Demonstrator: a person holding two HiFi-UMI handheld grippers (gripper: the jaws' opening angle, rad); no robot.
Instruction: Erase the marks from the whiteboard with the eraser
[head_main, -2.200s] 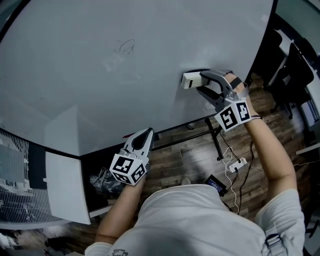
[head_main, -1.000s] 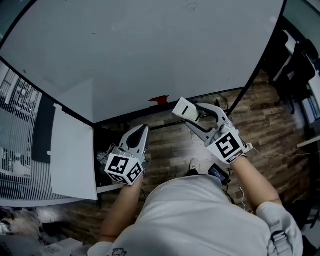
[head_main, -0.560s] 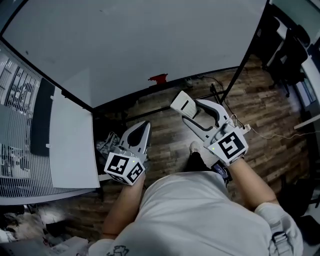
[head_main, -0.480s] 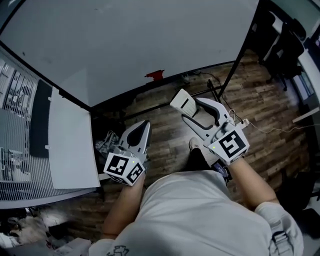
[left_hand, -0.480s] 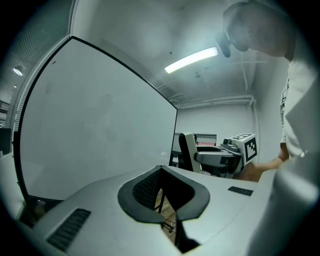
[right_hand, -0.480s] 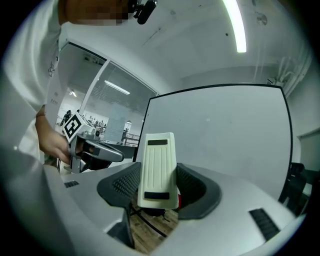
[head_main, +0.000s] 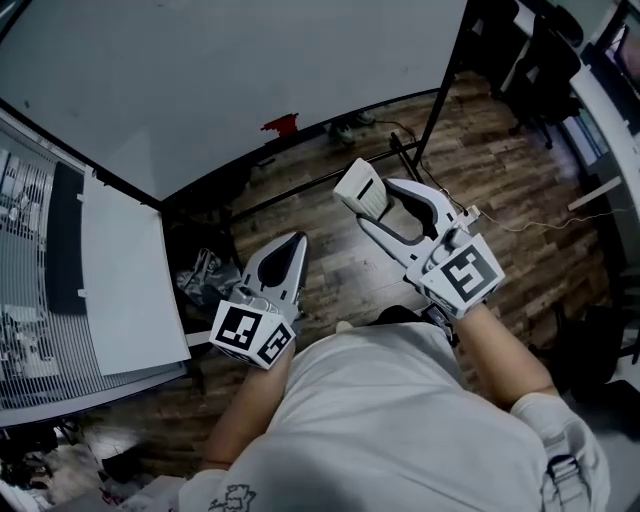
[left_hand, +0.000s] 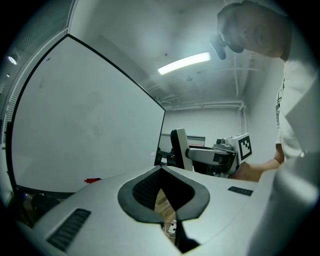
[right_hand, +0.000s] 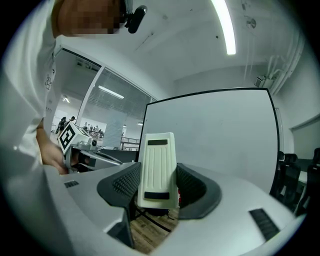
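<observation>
My right hand-held gripper (head_main: 372, 204) is clenched on the eraser (head_main: 360, 189). In the right gripper view both dark ribbed pads (right_hand: 125, 186) press against the eraser's long sides. It stands upright between them, its cream ribbed back facing the camera, with one dark strip near the top and another near the bottom. A dark layer shows under its lower end.

From the head view the eraser is up in the air over the wooden floor (head_main: 490, 180). It is off the whiteboard (head_main: 200, 70) and out in front of the board's lower edge, not touching it. The right marker cube (head_main: 465, 276) sits just ahead of my wrist.

My left hand-held gripper (head_main: 296, 241) is clenched on nothing. In the left gripper view its jaws meet at the tips, and only a sliver of floor shows through the gap behind them. It hangs low over the floor, beside and a little nearer me than the right one, and well clear of the board. Its own cube (head_main: 253, 333) faces up toward my head.

The whiteboard stands on a black stand (head_main: 432, 100), whose legs reach the floor past the board's right edge. A small red thing (head_main: 280, 124) sits at the board's lower edge. A pale panel (head_main: 120, 270) stands off the board's left corner. Dark chairs (head_main: 545, 70) are on the floor to the far right.
</observation>
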